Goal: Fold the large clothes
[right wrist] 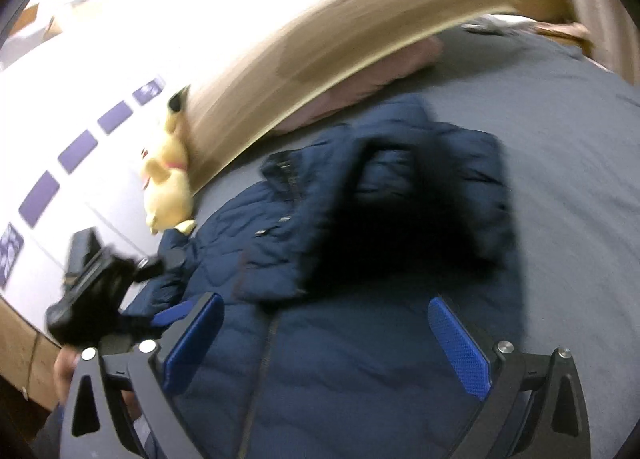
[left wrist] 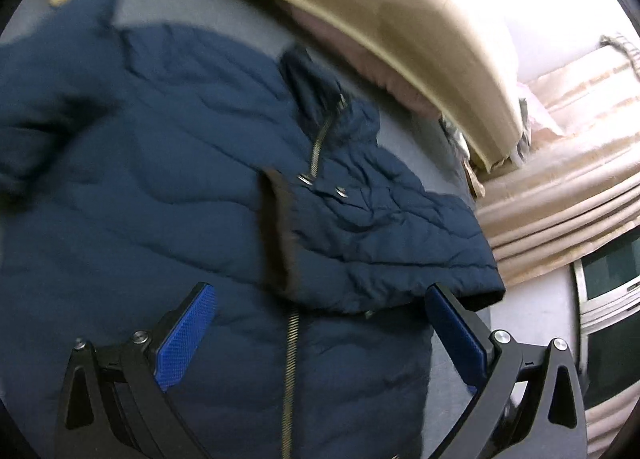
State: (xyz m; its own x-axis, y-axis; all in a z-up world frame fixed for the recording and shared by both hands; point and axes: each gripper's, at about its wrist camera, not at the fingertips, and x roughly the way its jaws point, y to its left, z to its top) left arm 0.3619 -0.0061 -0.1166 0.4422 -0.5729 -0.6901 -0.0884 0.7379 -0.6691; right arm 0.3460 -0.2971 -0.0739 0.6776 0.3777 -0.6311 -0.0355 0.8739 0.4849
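— Blue puffy jacket (left wrist: 168,187) lay flat on the grey bed (right wrist: 580,187), sleeve folded over the front. Left gripper (left wrist: 320,335) and right gripper (right wrist: 326,343) hung wide apart above it, held nothing.

— Looked slippery and fat. Could have sprung back open, or slid out from a small pinch.

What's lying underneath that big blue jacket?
The navy jacket lies spread on a grey bed sheet, which shows bare all around it. Whatever sits directly beneath the jacket is covered and cannot be seen.
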